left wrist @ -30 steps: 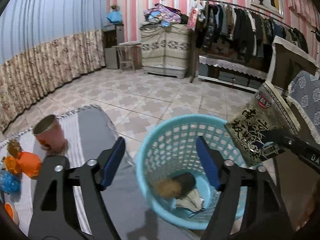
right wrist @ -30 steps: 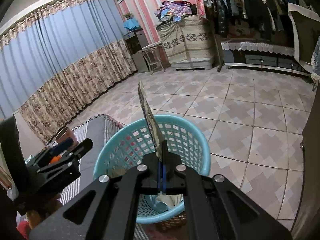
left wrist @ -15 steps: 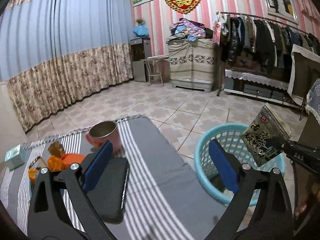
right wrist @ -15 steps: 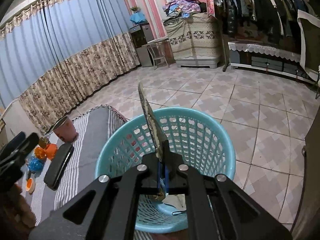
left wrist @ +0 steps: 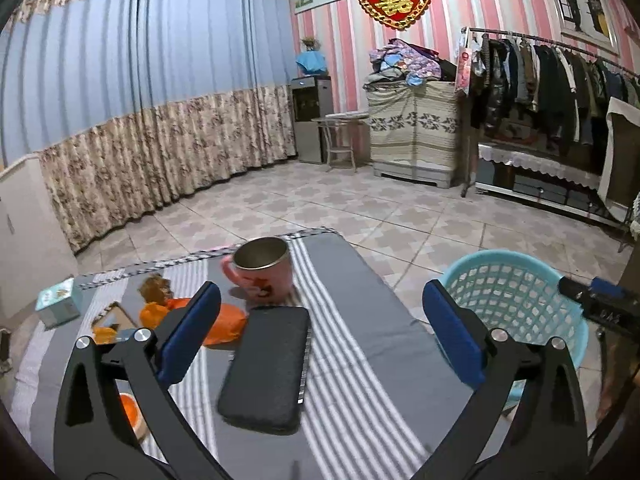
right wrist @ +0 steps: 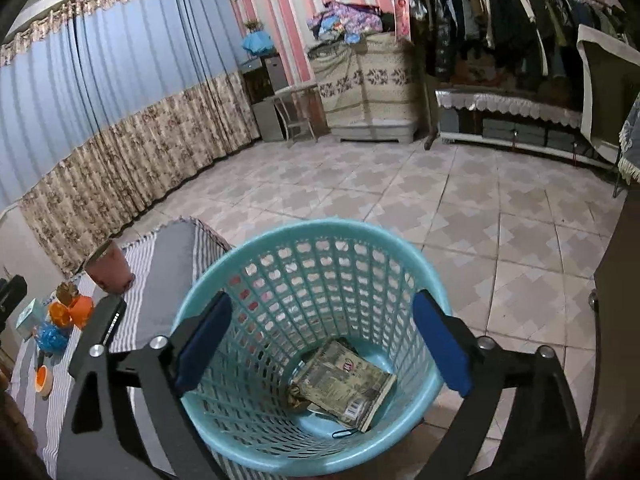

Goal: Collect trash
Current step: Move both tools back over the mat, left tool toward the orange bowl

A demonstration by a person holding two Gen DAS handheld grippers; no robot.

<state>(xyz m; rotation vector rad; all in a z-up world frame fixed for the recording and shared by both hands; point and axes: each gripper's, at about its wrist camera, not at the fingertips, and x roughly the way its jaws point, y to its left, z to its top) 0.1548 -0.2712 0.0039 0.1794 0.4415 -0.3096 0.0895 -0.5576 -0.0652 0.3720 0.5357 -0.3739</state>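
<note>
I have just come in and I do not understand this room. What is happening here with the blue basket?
A person is collecting trash with two hand-held grippers. The right gripper, its jaws opening, hangs over the blue basket; a printed packet lies inside, nothing between the pads. The left gripper, jaws opening and empty, faces the striped table, where orange scraps lie beside a pink cup.

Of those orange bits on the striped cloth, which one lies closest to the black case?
The big crumpled orange wrapper, right against the black case's left edge. The other orange scraps lie farther left, and the orange piece sits near the cloth's front edge.
</note>
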